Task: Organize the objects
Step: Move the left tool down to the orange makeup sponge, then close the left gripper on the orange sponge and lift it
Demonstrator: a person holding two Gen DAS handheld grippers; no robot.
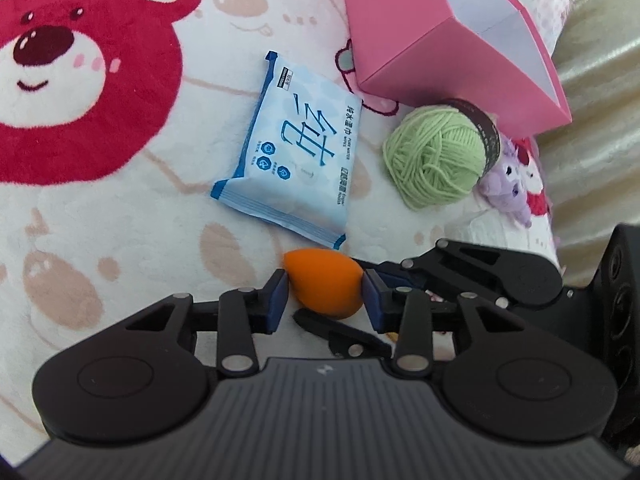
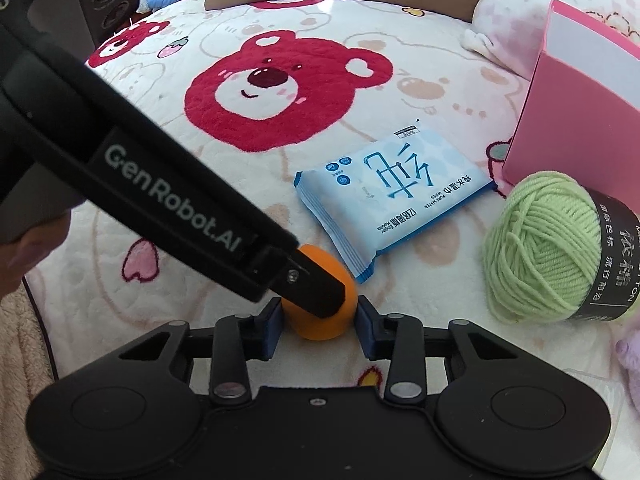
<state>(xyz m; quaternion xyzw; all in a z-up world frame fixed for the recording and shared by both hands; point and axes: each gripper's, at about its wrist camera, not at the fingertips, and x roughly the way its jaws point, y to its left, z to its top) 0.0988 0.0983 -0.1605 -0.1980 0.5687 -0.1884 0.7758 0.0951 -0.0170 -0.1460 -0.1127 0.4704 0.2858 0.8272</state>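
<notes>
Orange sponge egg (image 1: pixel 326 286) on the bear-print blanket (image 1: pixel 100 240), pinched from 2 directions at once. Left gripper (image 1: pixel 325 294) narrowed, both blue pads against the egg's sides. Right gripper (image 2: pixel 318 322) likewise narrowed, pads touching the same egg (image 2: pixel 320 320). Just beyond: blue wipes packet (image 1: pixel 290 150) lying flat; green yarn ball (image 1: pixel 436 156) beside it, touching the open pink box (image 1: pixel 440 32).

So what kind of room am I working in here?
Probably a bedroom: the things lie on a bed with a plush bear blanket, a pillow at its far end, and soft toys at the edge.
</notes>
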